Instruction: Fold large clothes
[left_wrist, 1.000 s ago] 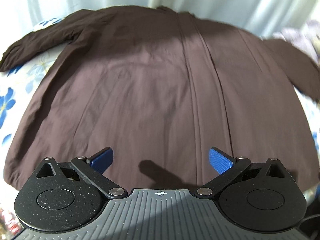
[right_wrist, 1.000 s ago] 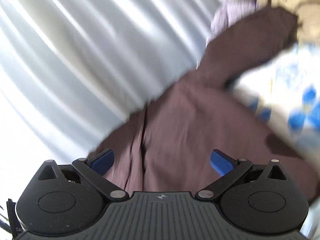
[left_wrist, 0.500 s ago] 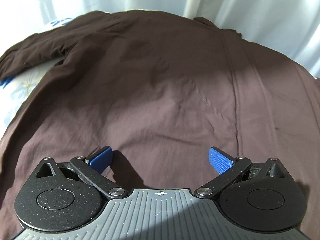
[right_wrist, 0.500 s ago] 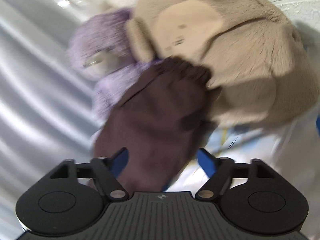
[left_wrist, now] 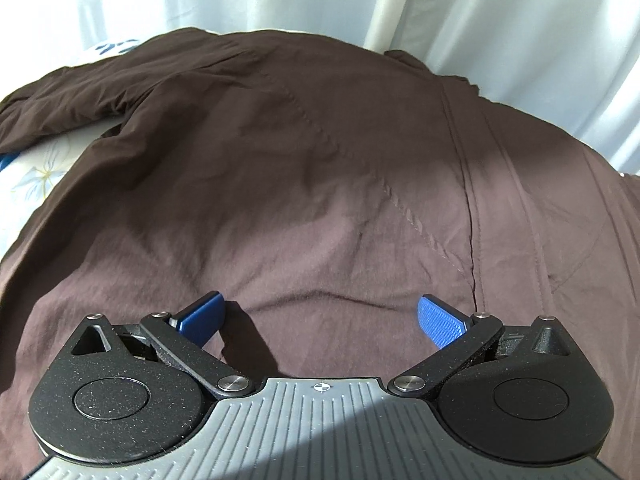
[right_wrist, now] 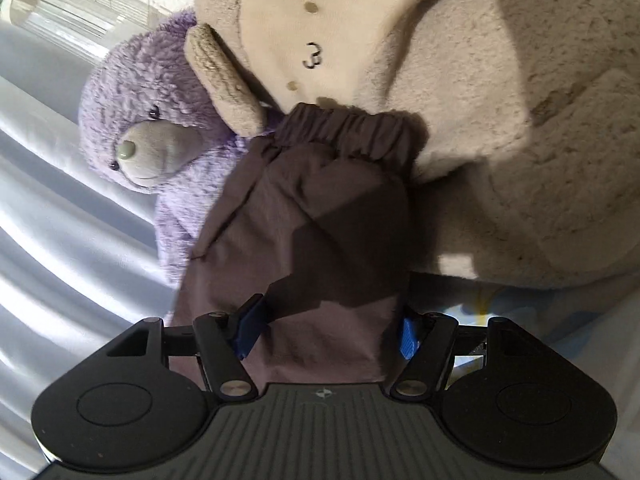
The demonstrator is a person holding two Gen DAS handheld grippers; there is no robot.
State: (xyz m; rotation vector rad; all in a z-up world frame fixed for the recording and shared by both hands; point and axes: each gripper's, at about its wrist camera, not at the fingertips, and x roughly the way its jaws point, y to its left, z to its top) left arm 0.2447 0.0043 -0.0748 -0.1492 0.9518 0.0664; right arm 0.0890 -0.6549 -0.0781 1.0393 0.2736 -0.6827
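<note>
A large dark brown jacket [left_wrist: 320, 168] lies spread flat on a floral bedsheet [left_wrist: 36, 168], its left sleeve [left_wrist: 72, 92] stretched out to the left. My left gripper [left_wrist: 320, 316] is open and empty, low over the jacket's body. In the right wrist view the jacket's other sleeve [right_wrist: 316, 216] runs up to an elastic cuff [right_wrist: 352, 132] resting against plush toys. My right gripper [right_wrist: 326, 332] is partly closed with its blue pads on either side of this sleeve; the sleeve cloth fills the gap between them.
A purple plush bear [right_wrist: 148, 120] and a big beige plush toy [right_wrist: 480, 120] sit right behind the cuff. White curtains [left_wrist: 480, 20] hang behind the bed and also show in the right wrist view [right_wrist: 60, 240].
My left gripper moved forward and lower over the jacket body. My right gripper swung from the jacket's shoulder out to the sleeve end, and its jaws narrowed around the sleeve.
</note>
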